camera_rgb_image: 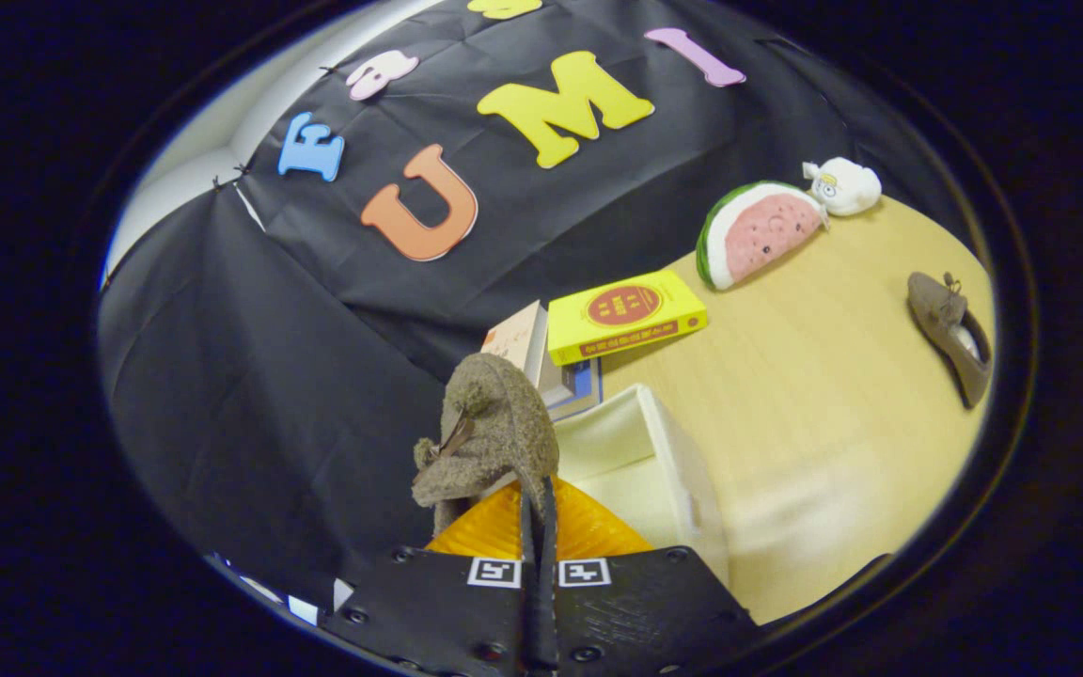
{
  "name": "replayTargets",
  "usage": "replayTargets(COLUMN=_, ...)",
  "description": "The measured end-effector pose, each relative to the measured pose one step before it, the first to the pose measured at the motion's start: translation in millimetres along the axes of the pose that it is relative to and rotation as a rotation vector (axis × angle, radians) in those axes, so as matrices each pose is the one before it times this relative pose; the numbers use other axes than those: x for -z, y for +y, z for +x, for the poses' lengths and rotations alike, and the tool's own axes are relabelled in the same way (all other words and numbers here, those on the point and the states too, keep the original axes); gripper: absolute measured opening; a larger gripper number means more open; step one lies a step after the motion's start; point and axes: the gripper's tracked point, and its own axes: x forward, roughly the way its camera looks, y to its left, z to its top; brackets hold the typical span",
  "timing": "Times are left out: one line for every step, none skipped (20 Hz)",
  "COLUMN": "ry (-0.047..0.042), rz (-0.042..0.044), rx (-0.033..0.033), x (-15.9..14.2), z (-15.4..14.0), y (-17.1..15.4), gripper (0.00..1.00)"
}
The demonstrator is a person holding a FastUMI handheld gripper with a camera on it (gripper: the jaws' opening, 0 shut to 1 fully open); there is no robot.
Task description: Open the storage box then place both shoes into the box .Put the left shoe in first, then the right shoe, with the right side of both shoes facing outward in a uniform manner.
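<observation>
Above the open box, fingers pinch a shoe.

Brown shoe over open white box; other shoe on table.

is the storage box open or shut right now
Open: the storage box shows its pale inside, and the gripper holds a brown shoe beside it.

Nothing legible. Yellow book near the worktop's back edge bears a round red emblem and a spine strip, print too small to read. Square coded markers on the tongs, wordless.
</observation>
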Motion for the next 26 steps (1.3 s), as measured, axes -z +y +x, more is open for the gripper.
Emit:
replayTargets(ry=0.00729, rz=0.00873, rx=0.00991, x=9.47, z=8.27, y=0.88, gripper=0.00)
replayTargets(ry=0.00369, rz=0.00672, rx=0.01278, x=6.97, z=6.59, y=-0.34, gripper=0.00)
replayTargets(ry=0.00281, rz=0.00695, rx=0.01548, x=6.31, z=6.21, y=-0.97, gripper=0.00)
replayTargets(ry=0.00243, rz=0.01308, rx=0.01733, x=4.61, z=5.14, y=-1.48, gripper=0.00)
replayTargets(ry=0.00426, rz=0.00708, rx=0.01644, x=4.98, z=3.60, y=0.24, gripper=0.00)
replayTargets(ry=0.00867, rz=-0.01057, rx=0.01493, x=5.02, z=4.32, y=0.43, gripper=0.00)
replayTargets(ry=0.01063, rz=-0.00787, rx=0.01494, x=5.24, z=4.07, y=-0.29, gripper=0.00)
replayTargets(ry=0.01294, rz=0.00603, rx=0.01039, x=4.97, z=4.04, y=-1.01, gripper=0.00)
replayTargets(ry=0.00272, rz=0.01223, rx=0.02016, x=2.16, z=1.89, y=-2.93, gripper=0.00)
replayTargets(ry=0.00150, rz=0.00014, rx=0.01123, x=0.91, z=2.95, y=0.14, gripper=0.00)
replayTargets(ry=0.00557, rz=-0.01908, rx=0.01681, x=2.88, z=2.13, y=-0.04, gripper=0.00)
replayTargets(ry=0.01292, rz=-0.02197, rx=-0.00278, x=3.40, z=0.40, y=4.87, gripper=0.02)
replayTargets(ry=0.02350, rz=-0.01485, rx=-0.01623, x=7.71, z=-0.57, y=6.66, gripper=0.10)
replayTargets(ry=0.02609, rz=-0.01445, rx=0.00038, x=8.22, z=4.93, y=1.51, gripper=0.18)
replayTargets(ry=0.02188, rz=-0.01711, rx=0.01534, x=5.33, z=0.29, y=-3.82, gripper=0.31)
replayTargets(ry=0.01469, rz=-0.01371, rx=0.01929, x=3.46, z=1.90, y=-4.81, gripper=0.33)
replayTargets(ry=0.01178, rz=-0.00608, rx=0.02261, x=1.93, z=0.88, y=-4.00, gripper=0.36)
replayTargets(ry=0.01797, rz=-0.01305, rx=0.02281, x=3.11, z=1.56, y=-6.12, gripper=0.40)
replayTargets(ry=0.01255, rz=-0.00856, rx=0.00327, x=3.86, z=1.45, y=-1.21, gripper=0.43)
replayTargets(ry=0.00642, rz=-0.00508, rx=0.00017, x=0.17, z=-1.58, y=-1.17, gripper=0.51)
replayTargets(ry=-0.00223, rz=-0.00110, rx=0.00074, x=-1.28, z=-3.51, y=-1.09, gripper=0.59)
replayTargets(ry=-0.01366, rz=0.00215, rx=-0.01882, x=-2.92, z=-2.26, y=4.16, gripper=0.62)
replayTargets(ry=-0.01341, rz=-0.01875, rx=0.01019, x=-4.60, z=-3.71, y=-2.32, gripper=0.73)
replayTargets(ry=-0.01573, rz=-0.02721, rx=0.00618, x=-1.66, z=-6.73, y=3.06, gripper=0.83)
replayTargets(ry=-0.02210, rz=-0.02705, rx=-0.00304, x=-3.16, z=-4.81, y=2.23, gripper=0.94)
replayTargets(ry=-0.01490, rz=-0.02340, rx=-0.00523, x=-2.43, z=-4.36, y=3.04, gripper=0.95)
